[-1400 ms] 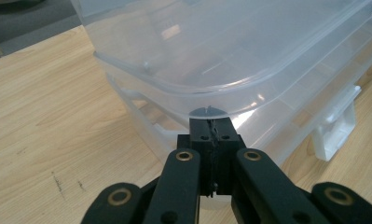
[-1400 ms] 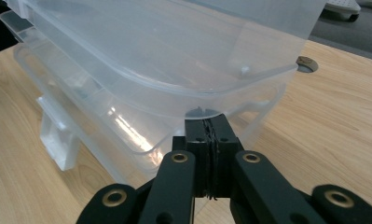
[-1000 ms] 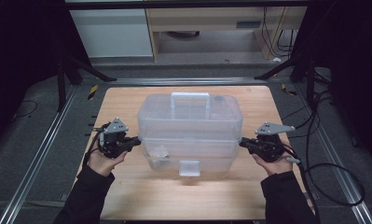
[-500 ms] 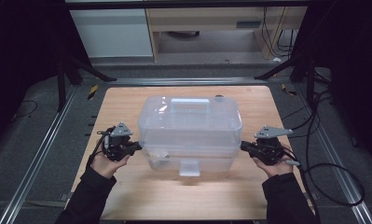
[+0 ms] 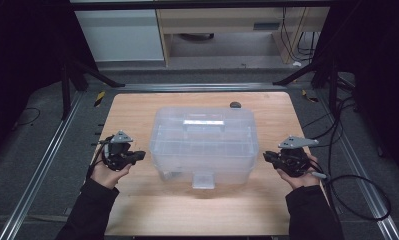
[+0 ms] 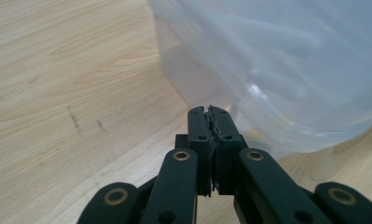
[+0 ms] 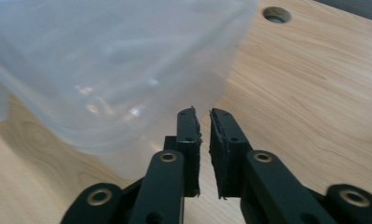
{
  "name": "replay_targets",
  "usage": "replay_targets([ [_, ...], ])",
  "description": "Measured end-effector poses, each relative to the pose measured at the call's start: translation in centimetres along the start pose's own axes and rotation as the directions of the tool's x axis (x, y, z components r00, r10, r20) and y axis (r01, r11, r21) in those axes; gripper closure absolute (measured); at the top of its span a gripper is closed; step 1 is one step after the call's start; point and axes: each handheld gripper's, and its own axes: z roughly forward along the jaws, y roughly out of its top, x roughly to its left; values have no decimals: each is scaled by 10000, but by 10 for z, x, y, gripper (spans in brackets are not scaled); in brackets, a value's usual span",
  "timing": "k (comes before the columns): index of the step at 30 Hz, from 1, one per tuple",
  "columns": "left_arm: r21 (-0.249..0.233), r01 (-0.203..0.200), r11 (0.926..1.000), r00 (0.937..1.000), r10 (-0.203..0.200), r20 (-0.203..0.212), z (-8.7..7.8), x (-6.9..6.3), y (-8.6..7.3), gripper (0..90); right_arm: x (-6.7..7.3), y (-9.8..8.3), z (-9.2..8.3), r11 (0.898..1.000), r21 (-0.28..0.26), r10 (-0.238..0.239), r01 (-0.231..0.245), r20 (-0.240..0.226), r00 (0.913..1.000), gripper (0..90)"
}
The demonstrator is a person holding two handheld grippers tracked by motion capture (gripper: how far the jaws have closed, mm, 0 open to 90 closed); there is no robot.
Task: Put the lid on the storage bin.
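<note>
Clear lidded plastic storage box (image 5: pixel 202 145) centred on light wooden desk (image 5: pixel 137 210). Left gripper (image 5: pixel 139 155) clenched on nothing, just beside box's left wall. Right gripper (image 5: pixel 267 156) barely parted, near right wall.

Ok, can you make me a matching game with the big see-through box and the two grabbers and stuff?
Things:
1. plastic box
2. left gripper
3. right gripper
4. table

States:
A. jaws pressed together
B. light wood, under everything
C. see-through, lid on, in the middle
D. jaws a small gap apart

Pairs: 1-C, 2-A, 3-D, 4-B
</note>
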Motion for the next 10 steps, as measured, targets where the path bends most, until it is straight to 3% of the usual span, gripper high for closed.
replay_targets([
  [6, 40, 250, 9997, 9987, -248, -436, 7, 16, -9, 777, -20, -15, 4, 9987, -128, 492, -485, 694, 9964, 596],
  [10, 476, 408, 9980, 9952, -364, -904, 18, 30, -19, 677, -30, -25, 11, 9974, 37, 706, -717, 1287, 9892, 440],
])
